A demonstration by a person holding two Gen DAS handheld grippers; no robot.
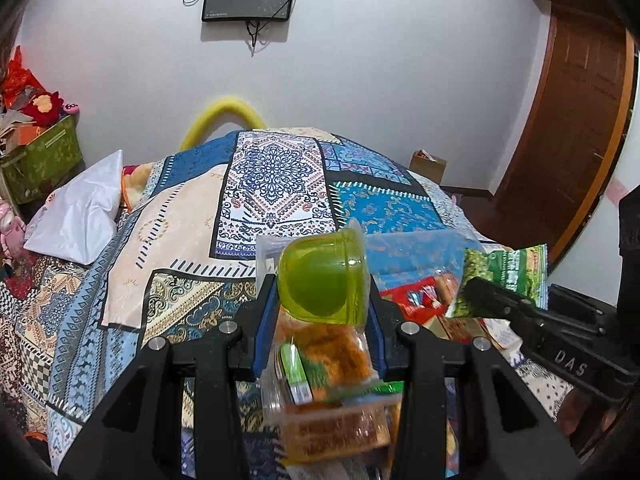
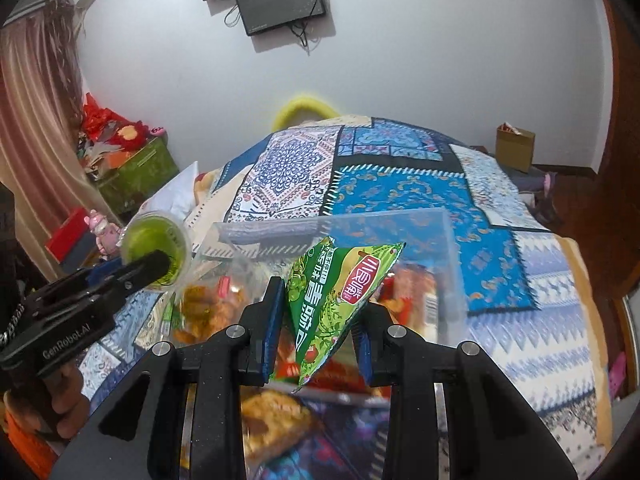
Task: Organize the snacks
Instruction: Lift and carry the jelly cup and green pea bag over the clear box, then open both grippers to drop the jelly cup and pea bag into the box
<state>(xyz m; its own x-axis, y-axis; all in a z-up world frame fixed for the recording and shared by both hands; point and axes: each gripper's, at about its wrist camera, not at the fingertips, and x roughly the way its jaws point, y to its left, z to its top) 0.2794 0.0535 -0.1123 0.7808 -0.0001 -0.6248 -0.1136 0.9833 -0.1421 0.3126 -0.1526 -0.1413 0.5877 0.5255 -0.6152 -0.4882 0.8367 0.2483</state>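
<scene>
My left gripper (image 1: 323,284) is shut on a green jelly cup (image 1: 322,276), held above the bed; the cup also shows in the right wrist view (image 2: 157,250). My right gripper (image 2: 320,304) is shut on a green snack packet (image 2: 332,304), which hangs tilted over a clear plastic box (image 2: 452,264); the packet also shows in the left wrist view (image 1: 504,276). The box holds red and orange snack packs (image 2: 412,284). Orange snack packets (image 1: 332,396) lie on the bed under the left gripper.
A patterned blue quilt (image 2: 400,188) covers the bed. A white bag (image 1: 80,216) lies at its left edge. A green box with toys (image 2: 136,168) stands by the curtain, a cardboard box (image 2: 516,144) at the far right, a wooden door (image 1: 568,128) beyond.
</scene>
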